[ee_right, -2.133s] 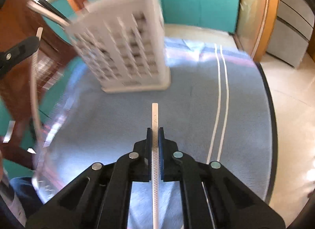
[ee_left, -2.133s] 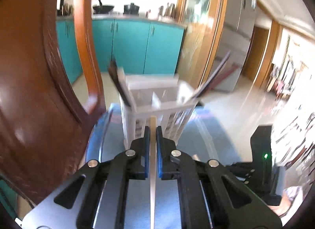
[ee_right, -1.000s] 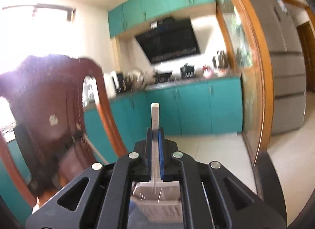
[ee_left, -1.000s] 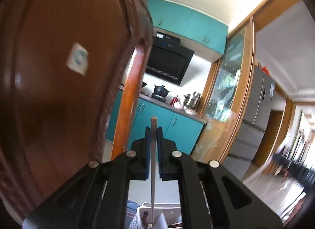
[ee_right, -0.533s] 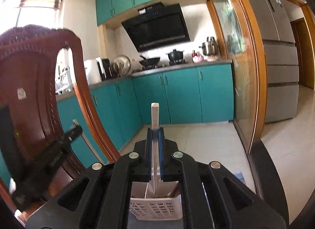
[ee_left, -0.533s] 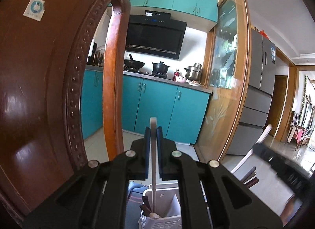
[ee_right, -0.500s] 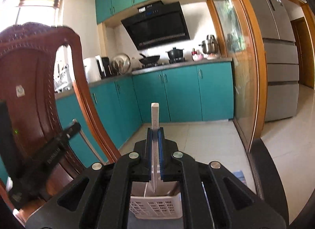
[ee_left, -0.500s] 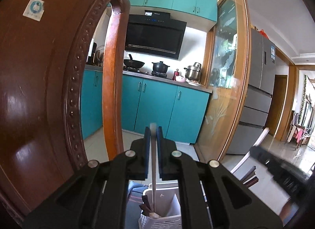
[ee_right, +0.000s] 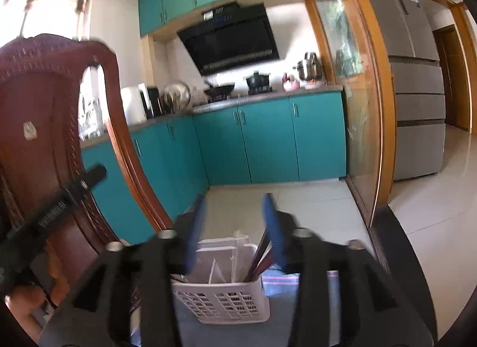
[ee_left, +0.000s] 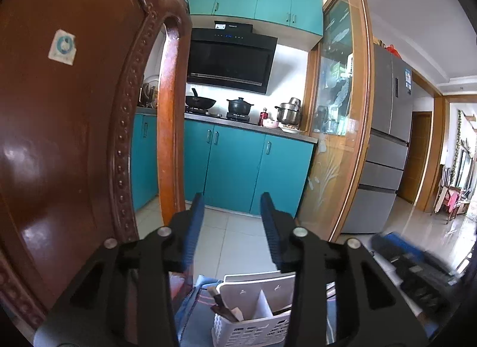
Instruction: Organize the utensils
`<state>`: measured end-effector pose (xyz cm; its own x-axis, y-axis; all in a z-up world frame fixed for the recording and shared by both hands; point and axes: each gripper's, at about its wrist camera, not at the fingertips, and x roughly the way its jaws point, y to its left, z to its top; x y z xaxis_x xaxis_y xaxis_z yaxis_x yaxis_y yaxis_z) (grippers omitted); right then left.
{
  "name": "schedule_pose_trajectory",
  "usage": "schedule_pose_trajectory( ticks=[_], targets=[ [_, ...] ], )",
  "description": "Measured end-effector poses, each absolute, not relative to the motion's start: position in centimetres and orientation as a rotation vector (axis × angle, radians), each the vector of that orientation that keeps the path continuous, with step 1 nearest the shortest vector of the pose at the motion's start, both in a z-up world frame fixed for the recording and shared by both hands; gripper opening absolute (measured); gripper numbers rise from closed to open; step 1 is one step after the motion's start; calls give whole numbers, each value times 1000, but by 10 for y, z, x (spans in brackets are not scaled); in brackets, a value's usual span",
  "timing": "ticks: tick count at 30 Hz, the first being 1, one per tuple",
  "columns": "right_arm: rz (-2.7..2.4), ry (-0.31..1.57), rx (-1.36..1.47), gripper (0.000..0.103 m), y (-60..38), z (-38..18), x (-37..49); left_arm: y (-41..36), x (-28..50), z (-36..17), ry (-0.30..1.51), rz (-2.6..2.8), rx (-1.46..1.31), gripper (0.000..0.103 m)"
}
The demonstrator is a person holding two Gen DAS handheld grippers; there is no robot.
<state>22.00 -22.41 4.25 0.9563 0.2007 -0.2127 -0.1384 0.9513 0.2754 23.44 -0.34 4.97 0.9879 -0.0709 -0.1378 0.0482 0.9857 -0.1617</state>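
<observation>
A white slotted utensil caddy (ee_left: 253, 329) stands on the blue tablecloth below both grippers. It also shows in the right wrist view (ee_right: 226, 302). Dark chopsticks (ee_right: 262, 257) lean in its right compartment, and pale sticks (ee_right: 214, 269) stand in the middle. Dark utensil ends (ee_left: 223, 308) show in its left compartment. My left gripper (ee_left: 232, 206) is open and empty above the caddy. My right gripper (ee_right: 234, 206) is open and empty above it too. The other gripper shows at the edge of each view (ee_right: 53, 209).
A carved brown wooden chair back (ee_left: 74, 138) stands close on the left, also seen in the right wrist view (ee_right: 44, 108). Teal kitchen cabinets (ee_left: 244, 174), a wood-framed glass door (ee_left: 342, 138) and a grey fridge (ee_right: 417, 78) lie beyond. The table's dark rim (ee_right: 399, 251) curves at right.
Both grippers have opened and the pale sticks they held are out of the jaws. Both views have shifted slightly, with the caddy a little more in view.
</observation>
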Motion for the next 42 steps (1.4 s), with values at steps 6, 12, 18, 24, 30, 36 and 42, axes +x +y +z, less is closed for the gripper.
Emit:
schedule_pose_trajectory(
  ticks=[6, 12, 18, 24, 30, 36, 42],
  targets=[
    [147, 132, 200, 81, -226, 53, 175, -9, 214, 49, 122, -21, -115, 63],
    [86, 165, 127, 90, -227, 30, 144, -19, 182, 39, 139, -14, -47, 78],
    [86, 270, 180, 94, -242, 4, 100, -31, 117, 14, 180, -22, 45, 95],
    [82, 350, 153, 97, -241, -16, 44, -15, 36, -22, 292, -9, -28, 99],
    [97, 352, 99, 100, -222, -21, -4, -7, -24, -29, 320, 36, 17, 99],
    [106, 317, 31, 100, -200, -9, -33, 0, -51, -19, 299, 29, 2, 99],
    [94, 289, 24, 100, -195, 2, -45, 3, -62, -10, 279, 20, 2, 99]
  ],
)
